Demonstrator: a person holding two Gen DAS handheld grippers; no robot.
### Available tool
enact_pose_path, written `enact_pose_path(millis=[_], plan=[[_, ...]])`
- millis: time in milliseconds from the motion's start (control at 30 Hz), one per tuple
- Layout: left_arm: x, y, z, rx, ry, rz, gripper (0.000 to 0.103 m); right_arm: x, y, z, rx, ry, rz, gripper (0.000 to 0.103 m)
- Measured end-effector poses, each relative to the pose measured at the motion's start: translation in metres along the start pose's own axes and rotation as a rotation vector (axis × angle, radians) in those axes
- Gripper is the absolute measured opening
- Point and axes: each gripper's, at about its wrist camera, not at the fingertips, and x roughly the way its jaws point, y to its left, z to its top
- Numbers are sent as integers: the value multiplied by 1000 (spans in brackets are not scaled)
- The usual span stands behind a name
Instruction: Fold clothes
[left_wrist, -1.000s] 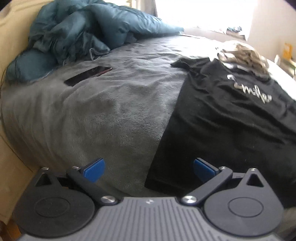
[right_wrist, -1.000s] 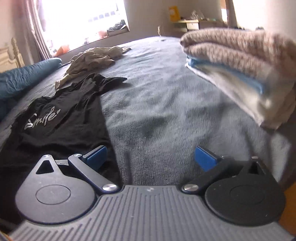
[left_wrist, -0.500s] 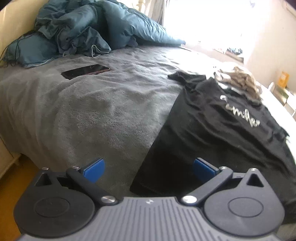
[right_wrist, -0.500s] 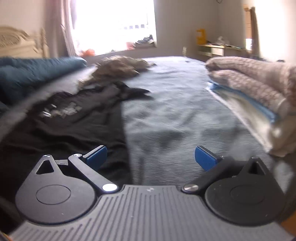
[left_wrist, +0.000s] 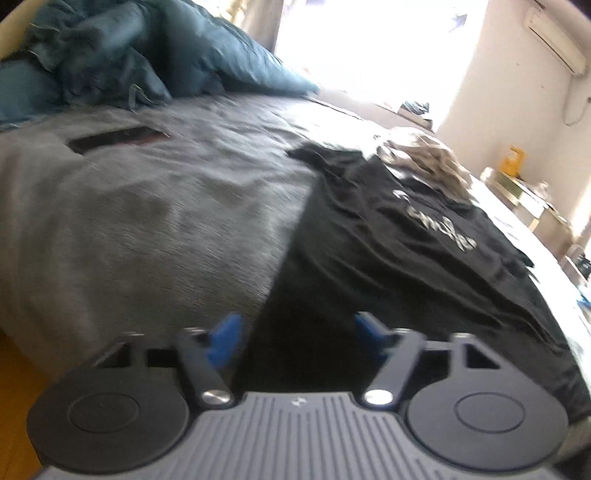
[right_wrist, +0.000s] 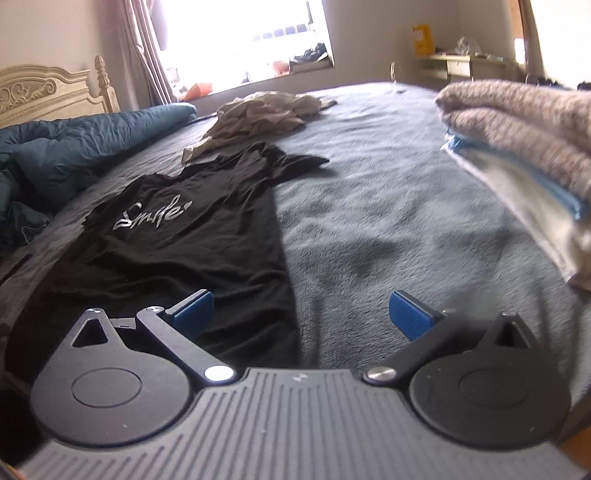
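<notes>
Left tool (left_wrist: 295, 328) agape, right tool (right_wrist: 301, 314) agape, black T-shirt (right_wrist: 192, 236) flat

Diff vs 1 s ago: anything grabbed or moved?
Nothing grabbed. The left gripper narrowed its fingers slightly but is open, now straddling the black T-shirt hem edge. The right gripper stayed wide open. Shirt, folded stack and beige garment unmoved.
</notes>
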Motion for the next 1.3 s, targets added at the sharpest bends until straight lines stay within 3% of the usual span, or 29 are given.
enact_pose_path(millis=[100, 233, 400, 733, 1000, 1200, 1300], plan=[[9, 0, 3, 39, 23, -35, 51, 3, 1, 2, 11, 10, 12, 102], [12, 3, 12, 80, 4, -10, 47, 5, 4, 6, 20, 13, 22, 102], [14, 11, 21, 103, 5, -12, 54, 6, 7, 8, 24, 15, 21, 102], [21, 31, 10, 120, 100, -138, 53, 9, 6, 3, 54, 27, 44, 102], [19, 41, -3, 87, 105, -193, 49, 5, -4, 2, 100, 17, 74, 102], [31, 51, 4, -31, 110, -247, 47, 2, -11, 1, 141, 11, 100, 102], [24, 56, -7, -60, 123, -302, 40, -1, -17, 0, 168, 4, 115, 102]])
